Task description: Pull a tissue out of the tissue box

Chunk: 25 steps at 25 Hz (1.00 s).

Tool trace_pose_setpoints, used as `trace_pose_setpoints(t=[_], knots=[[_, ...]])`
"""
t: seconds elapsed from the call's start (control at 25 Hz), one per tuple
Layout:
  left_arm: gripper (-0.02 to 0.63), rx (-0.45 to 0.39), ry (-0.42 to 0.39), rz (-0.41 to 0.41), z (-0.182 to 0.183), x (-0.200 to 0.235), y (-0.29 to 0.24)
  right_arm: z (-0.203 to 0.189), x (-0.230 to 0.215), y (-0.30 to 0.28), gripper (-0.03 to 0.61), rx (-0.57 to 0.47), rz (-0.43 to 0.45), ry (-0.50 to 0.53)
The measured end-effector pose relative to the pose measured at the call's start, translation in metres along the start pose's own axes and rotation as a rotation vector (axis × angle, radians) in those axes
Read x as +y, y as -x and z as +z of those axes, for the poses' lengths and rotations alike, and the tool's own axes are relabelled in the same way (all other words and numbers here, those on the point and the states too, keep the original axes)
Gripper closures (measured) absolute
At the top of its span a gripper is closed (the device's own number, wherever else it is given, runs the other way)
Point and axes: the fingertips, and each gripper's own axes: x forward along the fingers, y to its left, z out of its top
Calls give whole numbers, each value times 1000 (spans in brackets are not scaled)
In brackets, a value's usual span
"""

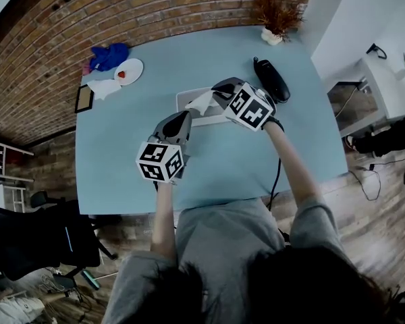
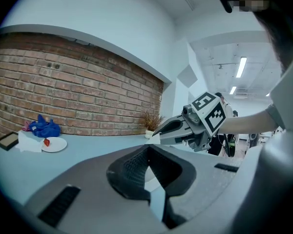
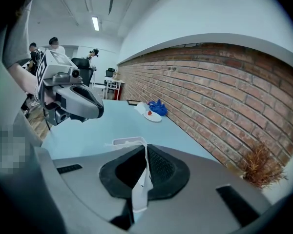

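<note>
A white tissue box [image 1: 189,98] lies flat in the middle of the light blue table [image 1: 121,154]. A white tissue [image 1: 202,102] rises from its top, and my right gripper [image 1: 217,93] is shut on it; in the right gripper view the tissue [image 3: 140,182] runs as a strip between the closed pads, with the box [image 3: 126,141] just beyond. My left gripper [image 1: 183,117] hovers at the box's near-left corner, shut and holding nothing [image 2: 147,150]. I cannot tell if it touches the box. The left gripper view shows the right gripper [image 2: 162,130] from the side.
A black elongated object [image 1: 271,78] lies right of the box. At the table's far left are a white plate [image 1: 128,71], a blue cloth [image 1: 109,55], crumpled paper [image 1: 104,88] and a small frame [image 1: 84,98]. A dried plant [image 1: 277,17] stands by the brick wall [image 1: 155,12].
</note>
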Motion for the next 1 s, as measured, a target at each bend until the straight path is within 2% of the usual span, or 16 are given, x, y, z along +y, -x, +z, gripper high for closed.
trace_pose_setpoints(t=[0.68,0.88,1.0], knots=[[611,-67,-15,15,15,-9,10,6,-1,35,577,-192,-83,-181],[611,-89,-20,17,19,-14,15,22,-6,60,577,-343,-117,-278],[611,-103,-24,20,23,-16,19,33,-6,71,577,-387,-122,-285]])
